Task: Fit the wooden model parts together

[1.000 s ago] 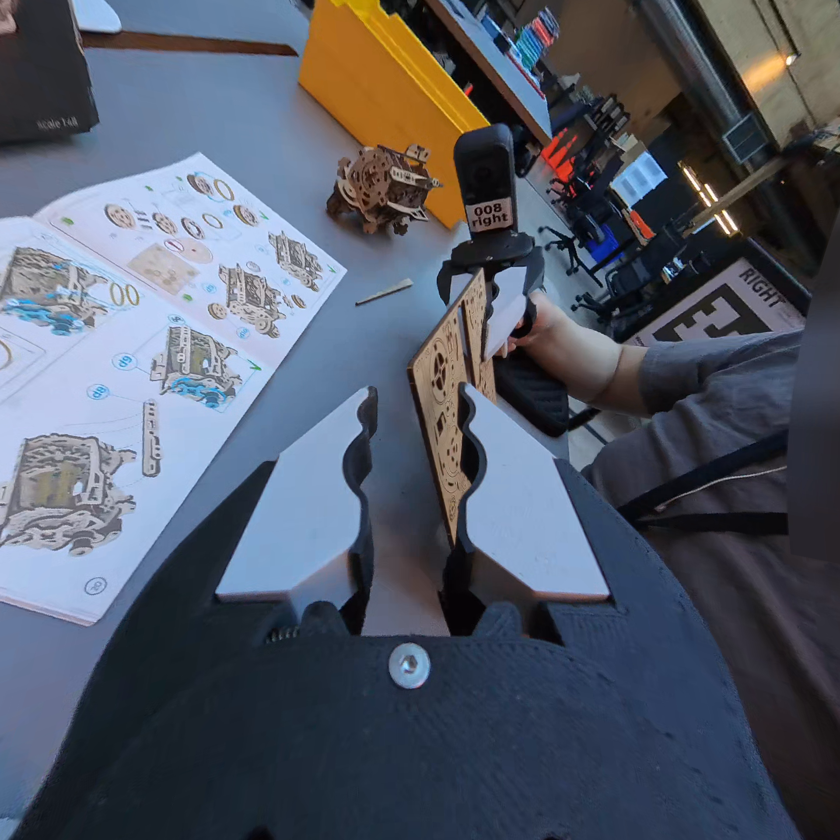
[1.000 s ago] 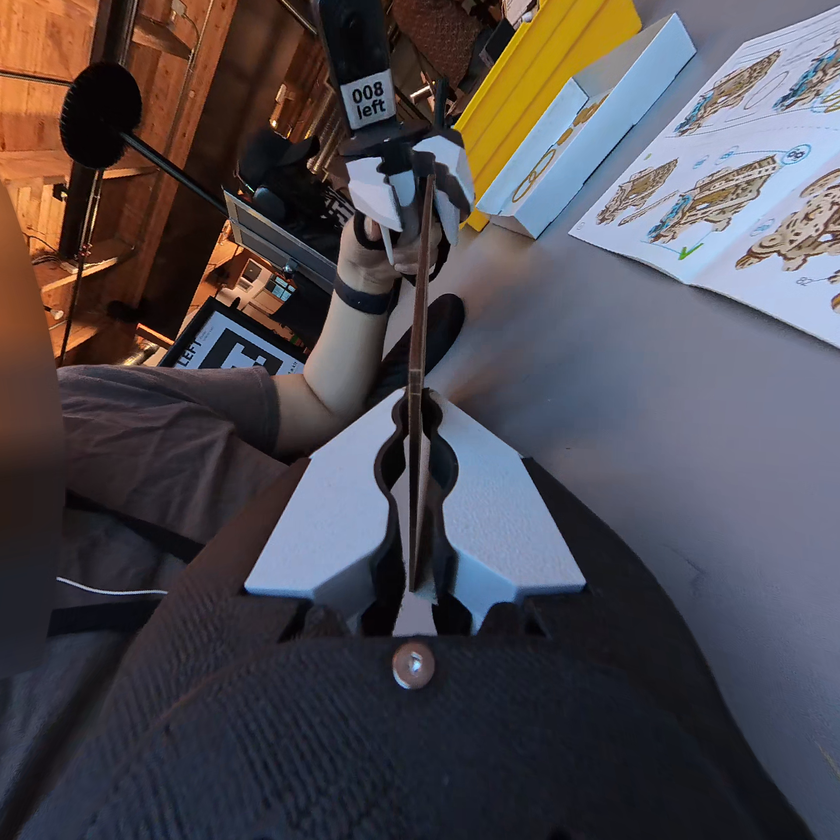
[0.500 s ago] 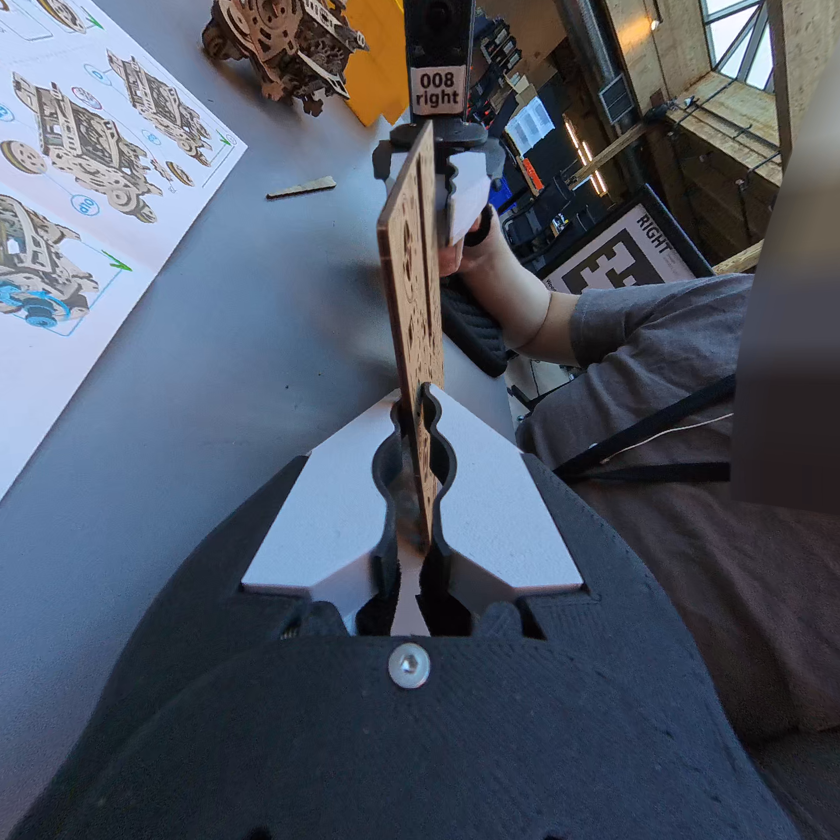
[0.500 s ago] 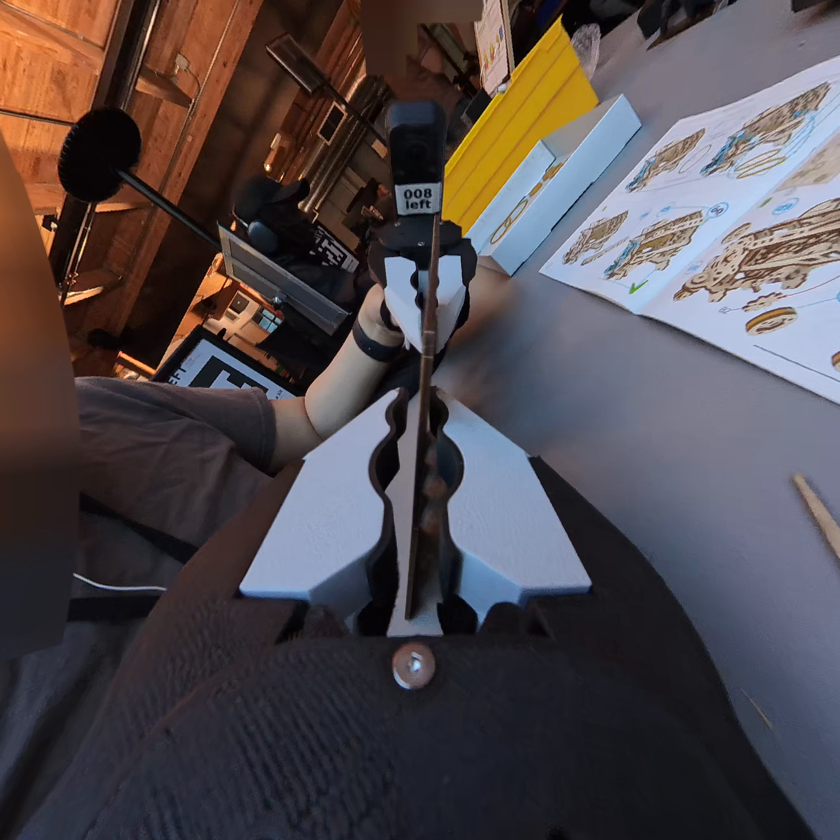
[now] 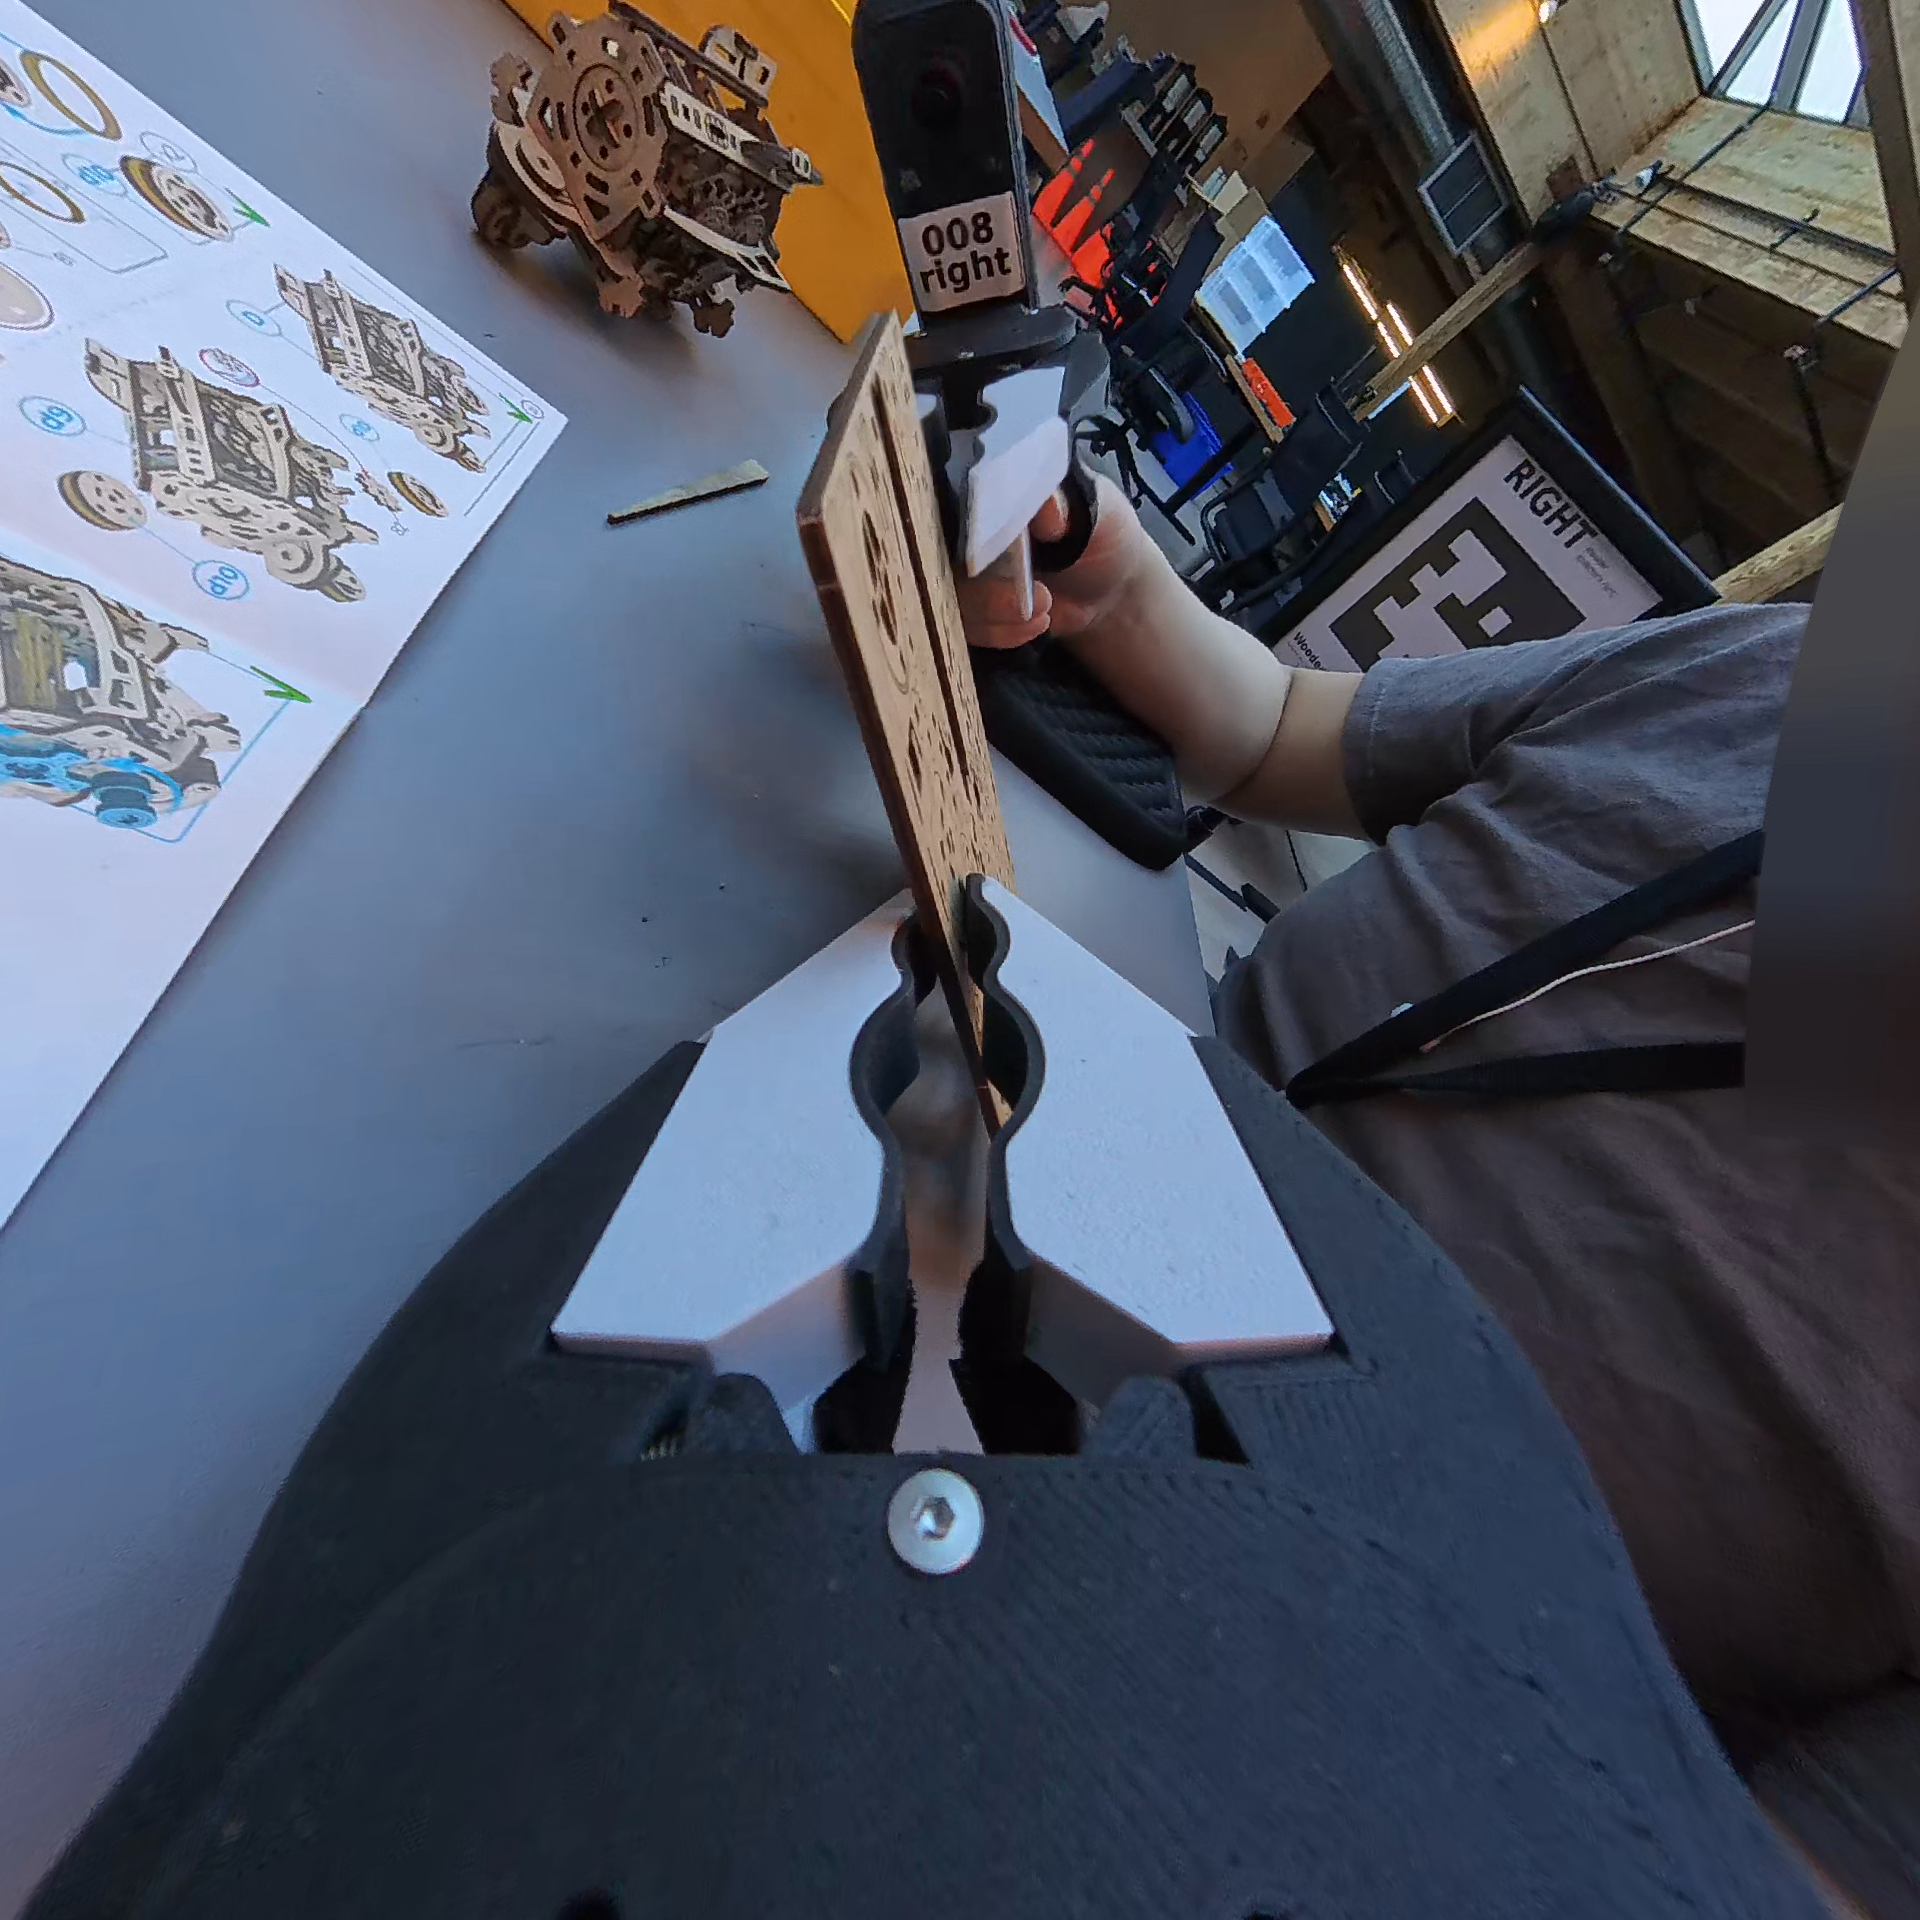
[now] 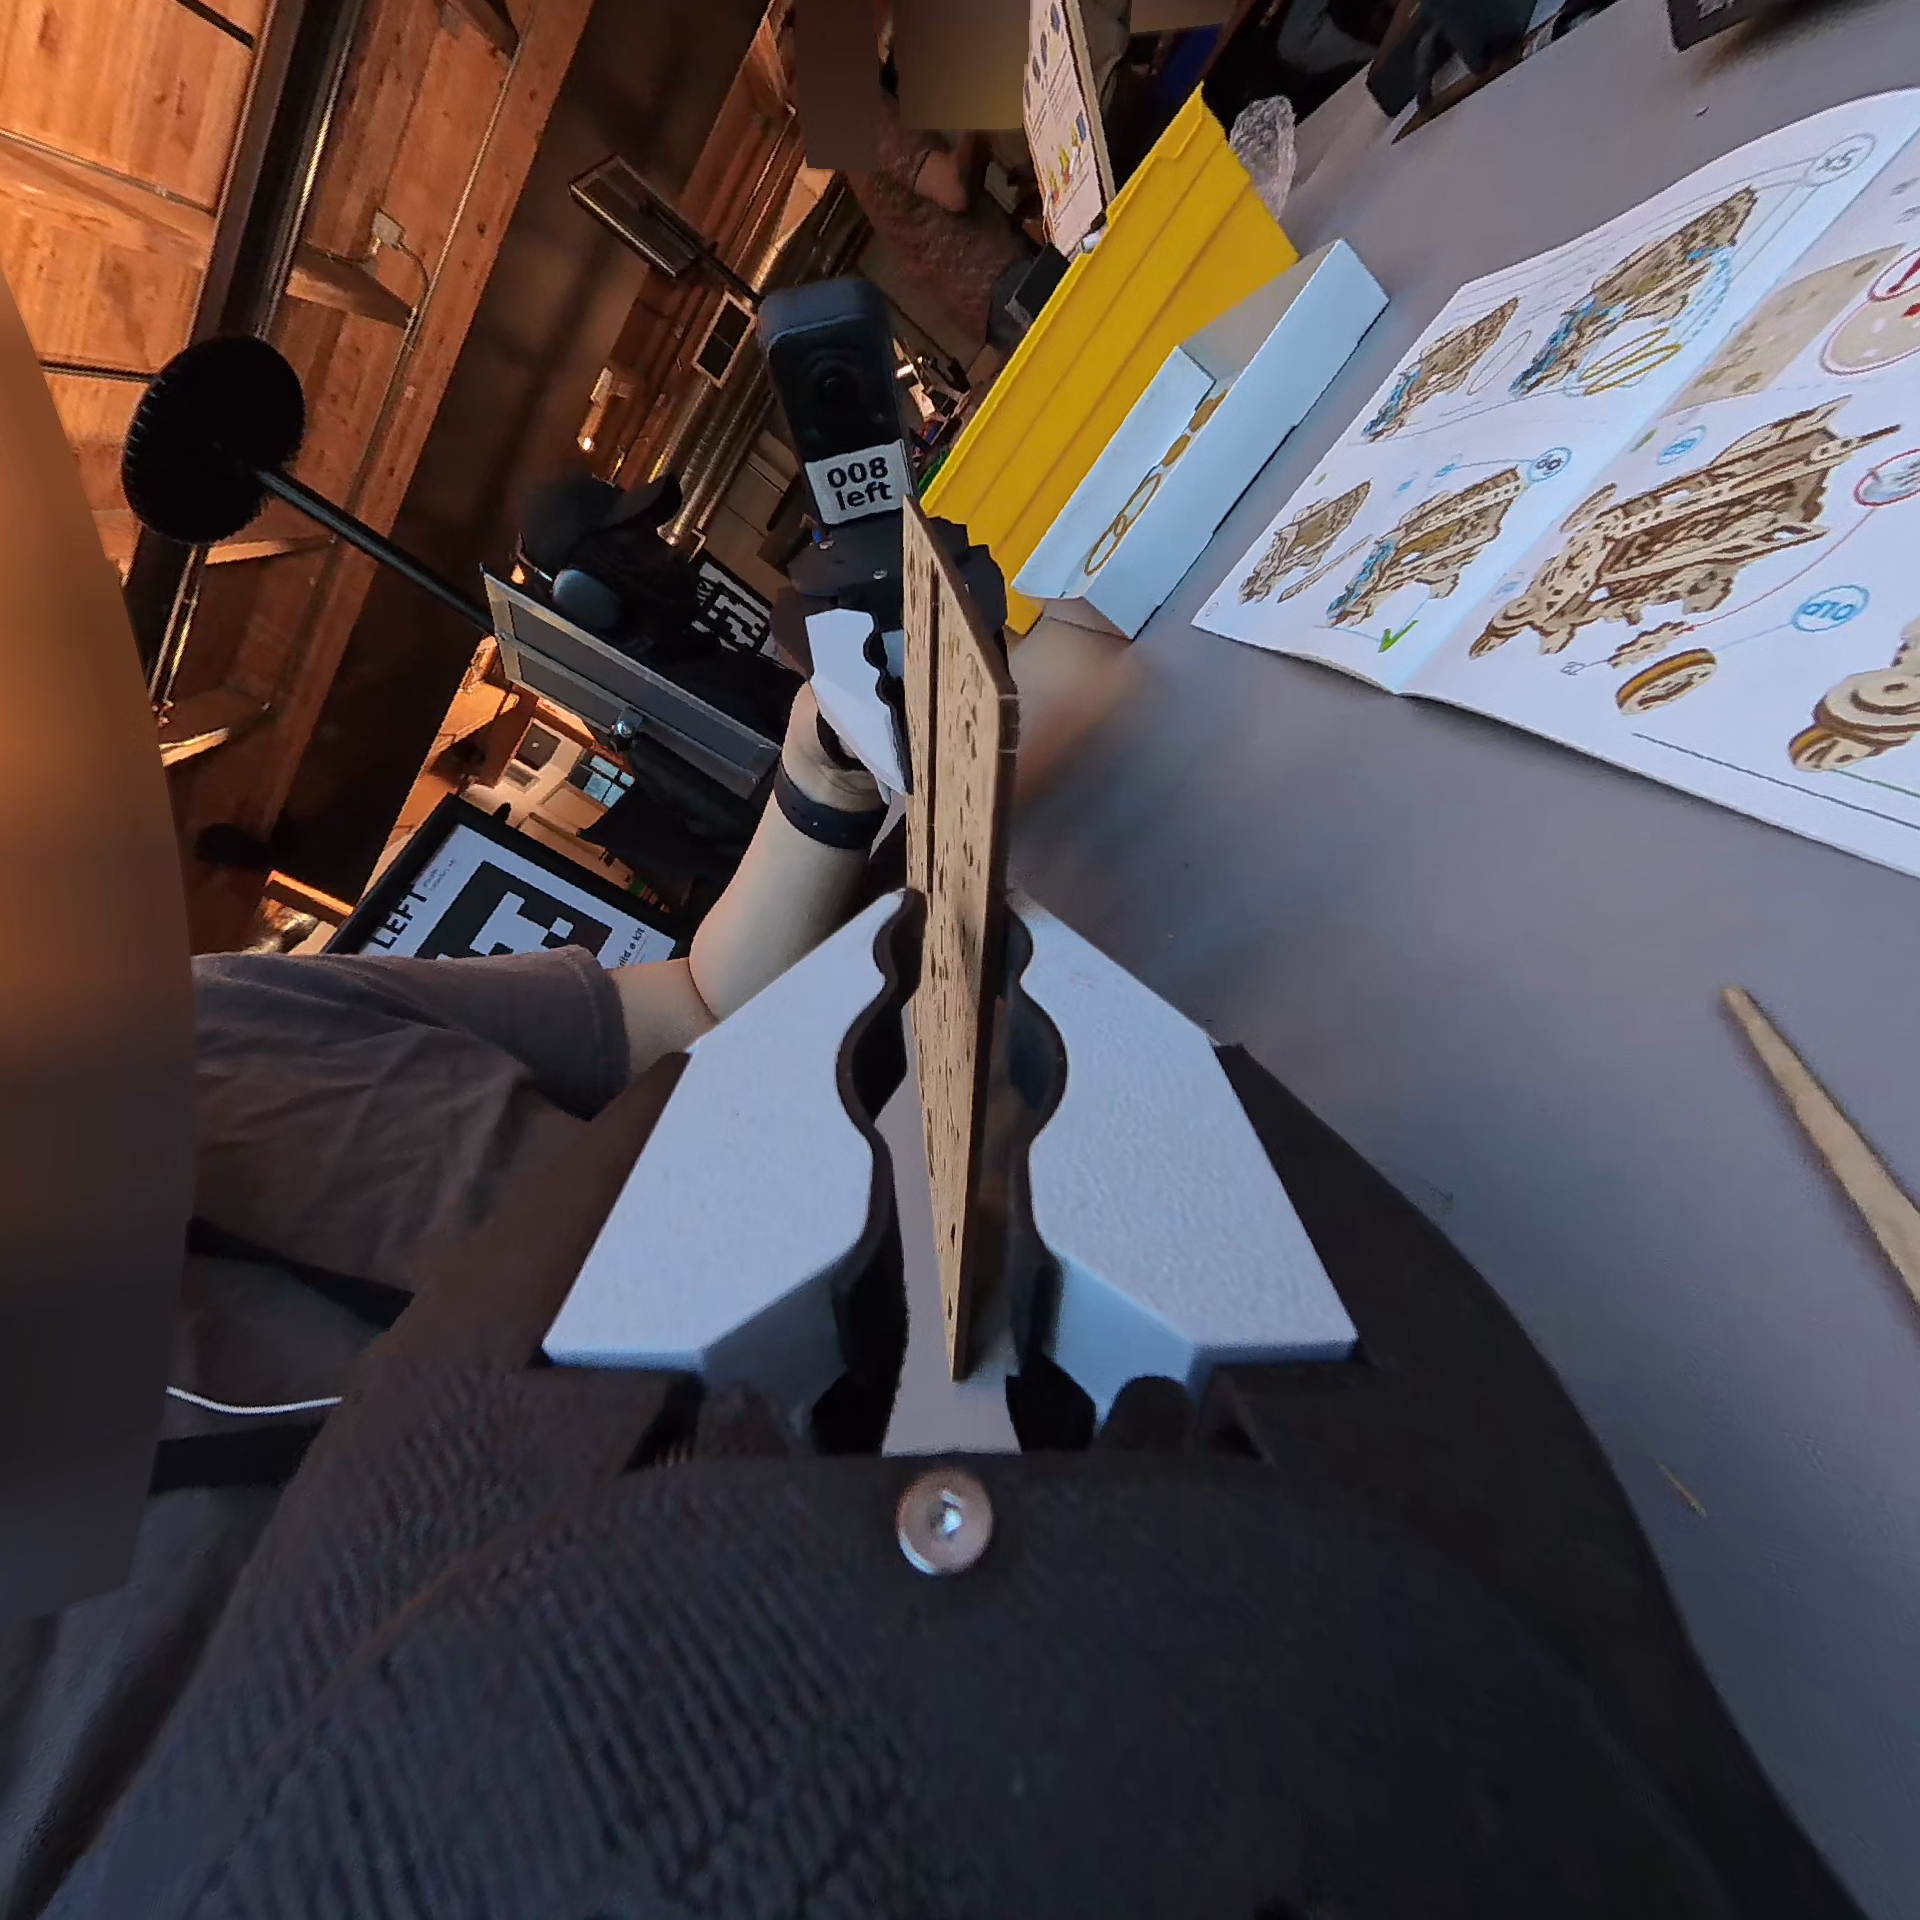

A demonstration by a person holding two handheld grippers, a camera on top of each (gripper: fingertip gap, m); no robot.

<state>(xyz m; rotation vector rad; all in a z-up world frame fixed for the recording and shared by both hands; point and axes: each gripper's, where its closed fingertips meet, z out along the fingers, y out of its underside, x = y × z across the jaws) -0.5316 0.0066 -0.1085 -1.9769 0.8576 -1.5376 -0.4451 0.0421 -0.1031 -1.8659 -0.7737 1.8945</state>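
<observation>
A thin wooden parts sheet (image 5: pixel 899 644) with laser-cut pieces is held on edge above the grey table (image 5: pixel 540 831), between both grippers. My left gripper (image 5: pixel 951 920) is shut on its near end. My right gripper (image 5: pixel 971 468) grips the far end. In the right wrist view the sheet (image 6: pixel 956 831) runs deep between the fingers of my right gripper (image 6: pixel 961 925), which is shut on it, and the left gripper (image 6: pixel 896 675) holds the other end. A partly built wooden model (image 5: pixel 634 197) stands on the table beyond the sheet.
An open instruction booklet (image 5: pixel 208 520) lies on the table's left; it also shows in the right wrist view (image 6: pixel 1610 540). A loose wooden stick (image 5: pixel 691 490) lies near it. A yellow bin (image 6: pixel 1122 343) and a white box (image 6: pixel 1195 457) stand behind. The person's arms and torso are close by. Left tips to right tips: about 10 centimeters. The partly built wooden model (image 5: pixel 634 197) is about 20 centimeters from my right fingertips and 30 centimeters from my left.
My left gripper was open beside the sheet a second ago and has shut on it. Both grippers have turned, so the sheet now shows more of its face.
</observation>
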